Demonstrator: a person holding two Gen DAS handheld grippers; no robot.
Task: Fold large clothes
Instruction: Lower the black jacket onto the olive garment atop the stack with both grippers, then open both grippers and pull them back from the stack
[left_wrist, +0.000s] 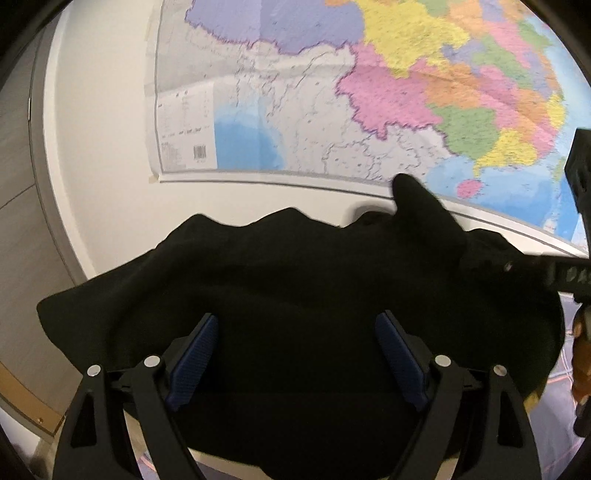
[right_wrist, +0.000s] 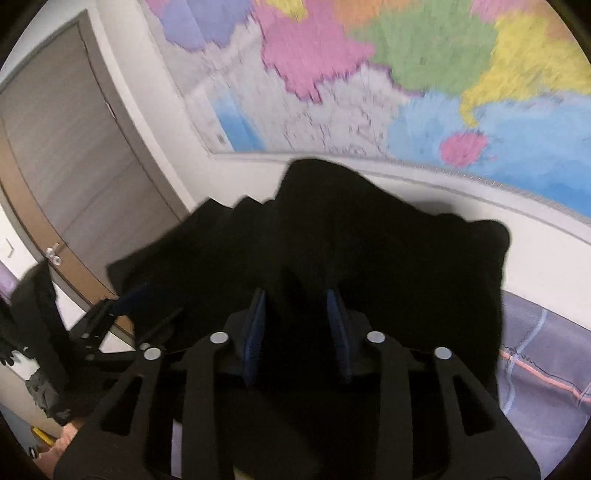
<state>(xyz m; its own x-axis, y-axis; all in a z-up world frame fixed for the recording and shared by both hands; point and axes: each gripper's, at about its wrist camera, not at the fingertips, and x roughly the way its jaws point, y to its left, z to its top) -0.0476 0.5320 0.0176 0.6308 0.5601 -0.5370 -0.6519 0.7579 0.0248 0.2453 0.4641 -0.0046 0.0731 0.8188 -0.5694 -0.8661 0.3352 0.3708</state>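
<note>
Garment (left_wrist: 295, 280): one large black piece, bunched in front of the wall map (left_wrist: 332, 92), lower edge of the map just above its raised folds. Left gripper (left_wrist: 295, 354) jaws spread wide, blue pads (left_wrist: 195, 354) apart over the cloth, nothing pinched. Right gripper (right_wrist: 297, 325) jaws much narrower, a ridge of black fabric standing between the pads (right_wrist: 256, 325); cannot tell whether they press on it. Striped bedding (right_wrist: 546, 354) right of garment. Door (right_wrist: 74, 166) left of map.
</note>
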